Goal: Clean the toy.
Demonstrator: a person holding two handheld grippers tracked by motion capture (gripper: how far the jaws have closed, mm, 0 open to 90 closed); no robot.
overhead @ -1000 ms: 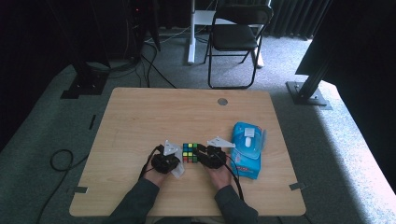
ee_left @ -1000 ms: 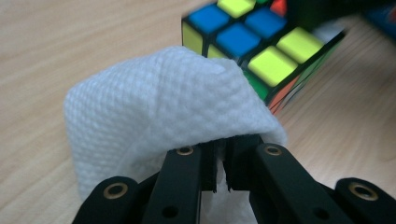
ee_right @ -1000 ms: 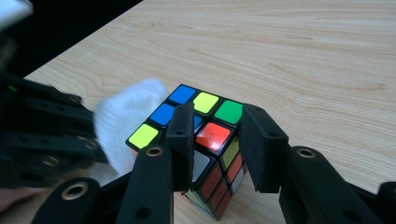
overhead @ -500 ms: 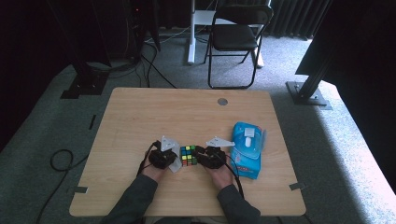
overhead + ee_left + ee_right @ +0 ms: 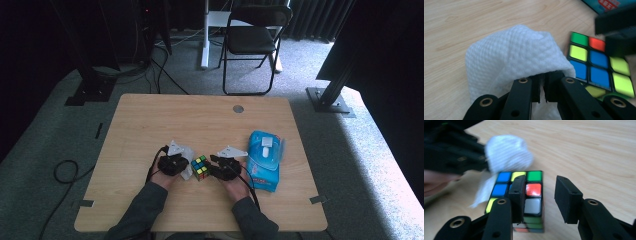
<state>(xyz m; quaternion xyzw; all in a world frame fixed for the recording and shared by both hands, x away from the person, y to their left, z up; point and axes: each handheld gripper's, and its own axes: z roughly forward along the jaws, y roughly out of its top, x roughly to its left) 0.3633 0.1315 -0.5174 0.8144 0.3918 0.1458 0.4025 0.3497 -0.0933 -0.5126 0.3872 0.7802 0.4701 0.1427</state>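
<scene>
Near the tabletop's (image 5: 150,120) front edge, the left claw (image 5: 543,86) pinches the white wipe (image 5: 514,62) just beside the cube (image 5: 200,167), while the right claw (image 5: 537,197), jaws just easing apart, seemingly straddles the cube's corner.

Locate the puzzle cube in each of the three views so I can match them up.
High view: puzzle cube on the table, lower centre.
Left gripper view: cube at right, beside the white cloth.
Right gripper view: centre.
Shared landmark: the white cloth, touching the cube's side.
</scene>
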